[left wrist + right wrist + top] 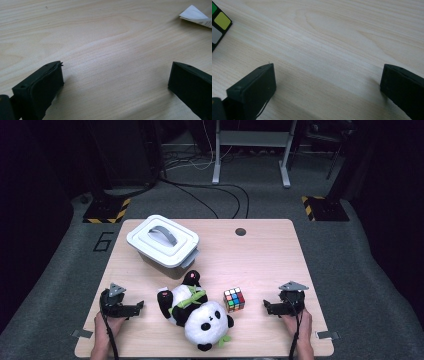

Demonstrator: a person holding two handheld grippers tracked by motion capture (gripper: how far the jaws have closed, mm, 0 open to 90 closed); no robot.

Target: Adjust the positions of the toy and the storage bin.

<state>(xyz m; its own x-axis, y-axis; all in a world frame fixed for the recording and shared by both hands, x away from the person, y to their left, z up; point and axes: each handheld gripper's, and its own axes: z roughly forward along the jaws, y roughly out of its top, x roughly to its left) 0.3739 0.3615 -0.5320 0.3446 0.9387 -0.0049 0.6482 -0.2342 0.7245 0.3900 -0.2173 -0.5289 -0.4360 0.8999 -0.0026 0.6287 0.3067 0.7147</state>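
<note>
Both grippers rest on the wooden table (270, 250) near its near edge, each held by a hand coming in from the bottom of the high view.

Left gripper (137, 308): jaws spread wide, nothing between them, only bare wood in the left gripper view (116, 75). It points right toward the plush panda (197, 312), which lies just beside it but apart. A white tag (195, 16) shows at the far right corner of the left gripper view.

Right gripper (266, 306): jaws likewise wide apart and empty (328, 77), pointing left toward the colour cube (234, 299). The cube sits near it, not touching; its corner shows at the upper left of the right gripper view (218, 23).

Panda and cube lie between the two grippers; the cube is just right of the panda, close to its head.

White lidded box (163, 243) with grey handle stands at the far left of the table, just beyond the panda's feet.

Open room: far right half of the table is bare wood, save a small dark round mark (240, 231) near the far edge. Narrow strips of bare wood lie between each gripper and the near and side edges.
</note>
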